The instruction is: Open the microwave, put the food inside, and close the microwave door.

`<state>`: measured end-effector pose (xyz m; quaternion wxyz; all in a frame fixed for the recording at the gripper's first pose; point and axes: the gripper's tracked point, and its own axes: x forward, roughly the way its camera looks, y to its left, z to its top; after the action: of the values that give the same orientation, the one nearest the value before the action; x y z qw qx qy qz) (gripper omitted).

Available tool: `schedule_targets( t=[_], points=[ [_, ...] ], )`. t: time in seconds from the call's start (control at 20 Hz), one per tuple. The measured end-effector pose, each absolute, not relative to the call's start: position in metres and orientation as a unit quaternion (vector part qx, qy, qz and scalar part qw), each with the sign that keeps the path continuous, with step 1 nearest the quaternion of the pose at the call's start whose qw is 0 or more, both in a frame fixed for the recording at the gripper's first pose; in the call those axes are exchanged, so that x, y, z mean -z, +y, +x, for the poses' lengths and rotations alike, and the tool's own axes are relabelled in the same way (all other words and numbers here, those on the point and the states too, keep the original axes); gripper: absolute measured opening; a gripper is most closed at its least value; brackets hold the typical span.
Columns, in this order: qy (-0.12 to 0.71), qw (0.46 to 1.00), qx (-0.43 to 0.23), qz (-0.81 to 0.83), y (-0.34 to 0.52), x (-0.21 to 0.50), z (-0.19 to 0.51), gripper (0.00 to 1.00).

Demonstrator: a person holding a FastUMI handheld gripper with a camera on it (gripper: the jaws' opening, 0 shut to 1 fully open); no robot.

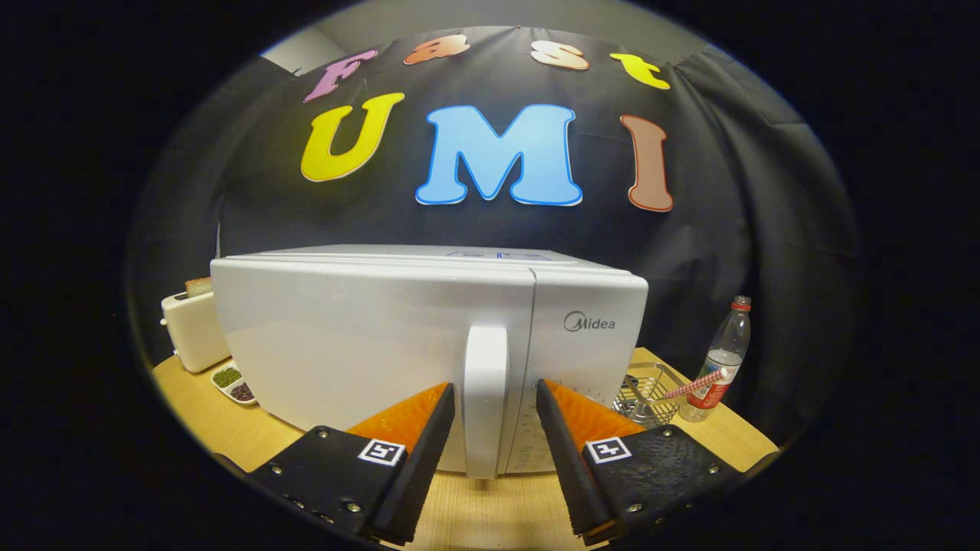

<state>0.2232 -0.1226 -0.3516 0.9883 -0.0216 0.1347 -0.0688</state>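
Observation:
A white microwave (367, 337) stands on the wooden table (222, 428), its door closed. The door's upright white handle (486, 398) runs down the front, just left of the control panel. My gripper (495, 394) is open, its two black and orange fingers (425, 428) standing either side of the handle's lower half. A small gap shows between each pad and the handle, so neither finger presses on it. No food is held.
A white toaster (191, 329) with bread in its slot sits behind the microwave's left side. A small white dish (234, 383) of green and dark bits lies in front of it. To the right stand a wire basket (647, 394) and a clear plastic bottle (723, 360).

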Motion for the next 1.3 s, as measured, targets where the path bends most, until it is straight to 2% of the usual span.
schedule_targets(
  t=[0.1, 0.15, 0.3, 0.35, 0.4, 0.45, 0.65, 0.7, 0.75, 1.3],
  points=[
    [0.132, 0.989, 0.064, -0.020, -0.121, 0.351, 0.224, 0.62],
    [0.132, 0.989, 0.066, -0.024, -0.122, 0.352, 0.225, 0.50],
    [0.145, 0.987, 0.064, -0.018, -0.113, 0.351, 0.217, 0.45],
    [0.146, 0.987, 0.067, -0.015, -0.117, 0.356, 0.229, 0.27],
    [0.148, 0.986, 0.072, -0.011, -0.117, 0.352, 0.218, 0.26],
    [0.151, 0.986, 0.072, -0.012, -0.115, 0.354, 0.223, 0.20],
    [0.153, 0.987, 0.056, 0.003, -0.114, 0.353, 0.222, 0.20],
    [0.153, 0.987, 0.050, 0.006, -0.113, 0.351, 0.221, 0.14],
    [0.153, 0.987, 0.046, 0.006, -0.113, 0.352, 0.222, 0.14],
    [0.171, 0.985, 0.020, 0.028, -0.106, 0.349, 0.198, 0.14]
  ],
)
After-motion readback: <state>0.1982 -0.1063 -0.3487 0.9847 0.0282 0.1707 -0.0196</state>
